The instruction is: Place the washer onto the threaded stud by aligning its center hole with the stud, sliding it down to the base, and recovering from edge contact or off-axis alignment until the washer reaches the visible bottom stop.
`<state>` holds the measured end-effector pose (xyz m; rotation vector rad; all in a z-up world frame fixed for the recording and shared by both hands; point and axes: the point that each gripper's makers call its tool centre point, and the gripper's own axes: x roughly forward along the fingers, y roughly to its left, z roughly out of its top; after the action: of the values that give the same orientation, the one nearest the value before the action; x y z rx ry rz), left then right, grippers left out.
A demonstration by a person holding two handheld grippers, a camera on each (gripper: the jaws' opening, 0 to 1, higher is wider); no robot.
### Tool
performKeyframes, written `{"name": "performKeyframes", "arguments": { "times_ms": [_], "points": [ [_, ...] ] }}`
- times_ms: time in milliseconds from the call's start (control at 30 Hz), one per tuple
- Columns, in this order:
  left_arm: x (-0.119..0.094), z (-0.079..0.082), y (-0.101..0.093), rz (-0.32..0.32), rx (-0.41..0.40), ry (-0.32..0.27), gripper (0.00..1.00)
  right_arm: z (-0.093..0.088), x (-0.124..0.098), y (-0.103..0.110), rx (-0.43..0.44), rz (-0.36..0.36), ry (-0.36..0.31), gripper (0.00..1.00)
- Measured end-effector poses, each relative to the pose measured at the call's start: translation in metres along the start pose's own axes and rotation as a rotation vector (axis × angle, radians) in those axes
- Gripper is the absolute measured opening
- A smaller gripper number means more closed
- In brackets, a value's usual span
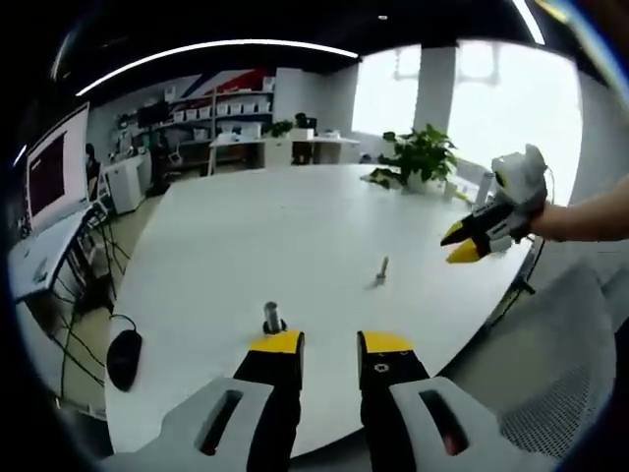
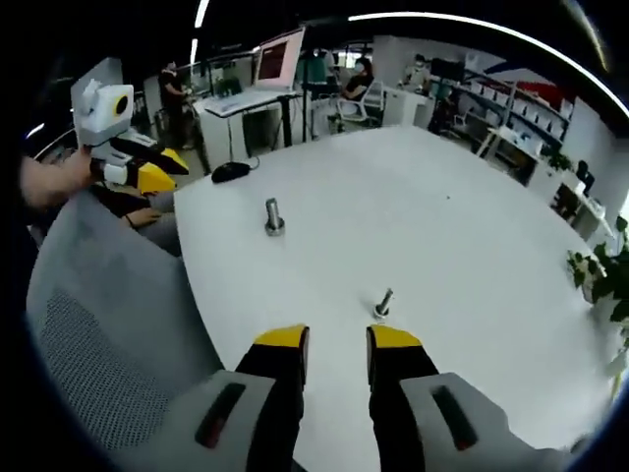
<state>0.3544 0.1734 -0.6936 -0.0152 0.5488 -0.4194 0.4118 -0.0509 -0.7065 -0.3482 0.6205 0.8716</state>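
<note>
Two grippers, left [image 1: 329, 342] and right [image 2: 337, 339], hover parted and empty over the white table [image 1: 295, 226], with the bolt [image 1: 272, 319] at eleven o'clock of the left and the stud [image 2: 382, 304] at one o'clock of the right.

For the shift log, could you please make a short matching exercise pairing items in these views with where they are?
Items:
1. stud
2. bolt
3. mouse
4. plant

Places:
A. far table edge by the windows
B. table edge, cable hanging off
C. just ahead of the left gripper
D. mid-table, nearer the right gripper

Pairs: 1-C, 2-D, 3-B, 4-A
</note>
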Motion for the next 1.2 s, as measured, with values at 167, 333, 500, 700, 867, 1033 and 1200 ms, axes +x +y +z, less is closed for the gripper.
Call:
{"name": "performKeyframes", "arguments": {
  "times_ms": [167, 333, 500, 700, 867, 1033, 1200],
  "points": [
    [-0.006, 0.02, 0.004, 0.01, -0.047, -0.107, 0.26, 0.012, -0.027, 0.0, 0.047, -0.032, -0.129, 0.32],
    [-0.005, 0.021, 0.003, 0.049, 0.022, -0.091, 0.26, 0.006, -0.043, 0.009, 0.12, -0.026, -0.183, 0.33],
    [-0.01, 0.038, -0.011, -0.003, 0.045, -0.172, 0.26, 0.007, -0.061, 0.02, 0.123, -0.007, -0.249, 0.34],
    [-0.013, 0.04, 0.005, 0.054, -0.002, -0.185, 0.26, 0.013, -0.064, 0.021, 0.243, 0.032, -0.348, 0.35],
    [-0.018, 0.046, 0.01, 0.08, -0.032, -0.234, 0.32, 0.014, -0.067, 0.023, 0.2, -0.006, -0.37, 0.39],
    [-0.014, 0.042, 0.011, 0.087, -0.021, -0.207, 0.32, 0.01, -0.061, 0.022, 0.155, -0.017, -0.347, 0.39],
    [-0.013, 0.038, 0.009, 0.098, -0.016, -0.193, 0.32, 0.0, -0.059, 0.024, 0.166, -0.031, -0.303, 0.38]
  ]
}}
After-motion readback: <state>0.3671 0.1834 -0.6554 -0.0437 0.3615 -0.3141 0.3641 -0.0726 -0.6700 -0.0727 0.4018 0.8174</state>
